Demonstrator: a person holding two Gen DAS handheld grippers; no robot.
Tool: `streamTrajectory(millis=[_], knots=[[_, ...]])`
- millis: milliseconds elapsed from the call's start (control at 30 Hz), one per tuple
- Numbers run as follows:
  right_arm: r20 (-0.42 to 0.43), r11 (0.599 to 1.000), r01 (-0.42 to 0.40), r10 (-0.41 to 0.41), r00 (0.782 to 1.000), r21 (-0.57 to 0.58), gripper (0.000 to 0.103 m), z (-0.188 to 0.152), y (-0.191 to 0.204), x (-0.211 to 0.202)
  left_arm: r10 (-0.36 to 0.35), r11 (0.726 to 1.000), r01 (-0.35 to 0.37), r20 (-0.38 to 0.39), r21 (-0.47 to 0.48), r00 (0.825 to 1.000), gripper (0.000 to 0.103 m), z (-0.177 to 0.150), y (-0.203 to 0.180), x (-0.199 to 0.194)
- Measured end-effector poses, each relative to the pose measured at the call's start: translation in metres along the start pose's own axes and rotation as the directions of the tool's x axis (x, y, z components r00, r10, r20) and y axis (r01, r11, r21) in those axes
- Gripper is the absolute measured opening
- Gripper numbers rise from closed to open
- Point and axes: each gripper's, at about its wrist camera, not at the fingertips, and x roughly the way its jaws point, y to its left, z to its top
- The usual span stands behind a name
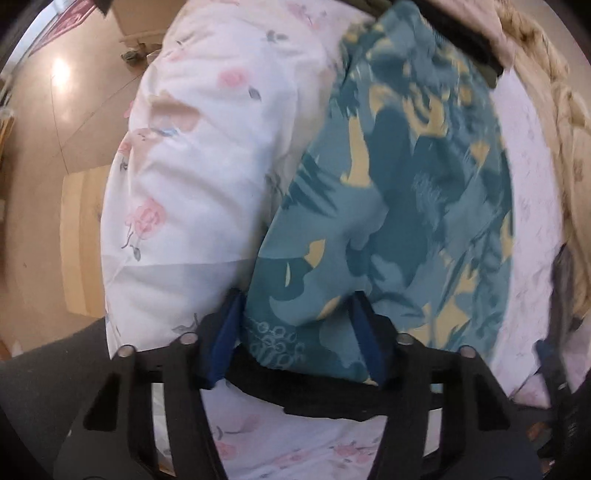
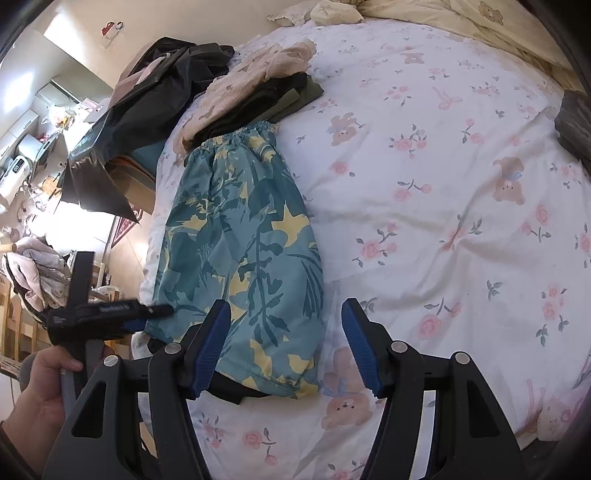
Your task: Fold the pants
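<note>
The teal pants with a yellow leaf print (image 2: 243,243) lie folded lengthwise on the flowered bed sheet (image 2: 443,184), elastic waistband at the far end. They fill the left wrist view (image 1: 388,206) too. My left gripper (image 1: 295,332) is open with its blue pads on either side of the leg hem's left corner; it also shows in the right wrist view (image 2: 147,314) at the hem's left edge. My right gripper (image 2: 286,347) is open, hovering over the hem's right part, holding nothing.
A pile of folded clothes, beige, black and olive (image 2: 258,88), lies just beyond the waistband. A black bag (image 2: 147,96) sits past the bed's left edge. A cream duvet (image 2: 461,18) lies at the far side. Floor (image 1: 55,129) is left of the bed.
</note>
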Motion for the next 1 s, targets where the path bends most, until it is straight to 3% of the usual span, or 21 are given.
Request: streamTrajectory(millis=[100,167,200,233,300,367,533,600,633,667,800,1000], knots=[[-0.005,1.0,0.0,0.0,1.0,0.023,0.064,0.001,-0.005,0.001,-0.004,1.0,0.004,0.003,0.015,1.0,0.047,-0.003,0.0,0.003],[-0.025,0.998,-0.008,0.01,1.0,0.065,0.065,0.004,-0.014,0.004,0.004,0.999,-0.004,-0.007,0.032,1.0,0.03,-0.003,-0.004,0.008],[-0.041,0.996,-0.012,0.016,0.999,0.087,0.065,0.005,-0.019,0.007,-0.002,1.0,0.003,-0.016,0.031,1.0,0.014,-0.004,-0.007,0.012],[-0.087,0.99,-0.03,0.042,0.995,0.135,0.065,0.007,-0.028,0.016,-0.022,1.0,0.022,-0.03,0.019,0.999,0.01,-0.006,-0.006,0.015],[-0.151,0.975,-0.061,0.094,0.984,0.214,0.065,0.008,-0.041,0.032,-0.017,0.999,0.018,-0.023,0.031,1.0,0.008,-0.014,-0.01,0.016],[-0.23,0.946,-0.091,0.168,0.959,0.312,0.065,0.002,-0.054,0.056,-0.011,0.998,0.012,-0.016,0.059,1.0,0.006,-0.018,-0.017,0.015],[-0.315,0.925,-0.093,0.218,0.924,0.369,0.066,-0.014,-0.054,0.09,-0.001,0.998,0.0,0.002,0.067,1.0,0.005,-0.026,-0.023,0.013],[-0.324,0.937,-0.114,0.226,0.919,0.329,0.056,-0.016,-0.044,0.097,0.007,0.997,-0.008,0.007,0.078,1.0,0.004,-0.022,-0.026,0.013],[-0.329,0.955,-0.127,0.214,0.92,0.268,0.019,-0.016,-0.032,0.099,0.008,0.997,-0.009,0.012,0.078,1.0,0.004,-0.022,-0.029,0.012],[-0.347,0.964,-0.134,0.209,0.914,0.228,0.006,-0.016,-0.023,0.102,0.007,0.997,-0.008,0.014,0.076,1.0,0.004,-0.023,-0.03,0.013],[-0.318,0.981,-0.117,0.161,0.934,0.153,0.001,-0.012,-0.008,0.085,-0.047,0.997,0.046,0.02,0.056,0.999,0.003,-0.029,-0.027,-0.004],[-0.288,0.982,-0.153,0.179,0.941,0.109,0.001,0.003,-0.005,0.023,-0.177,0.98,0.176,0.005,0.096,0.984,0.003,-0.065,-0.044,-0.035]])
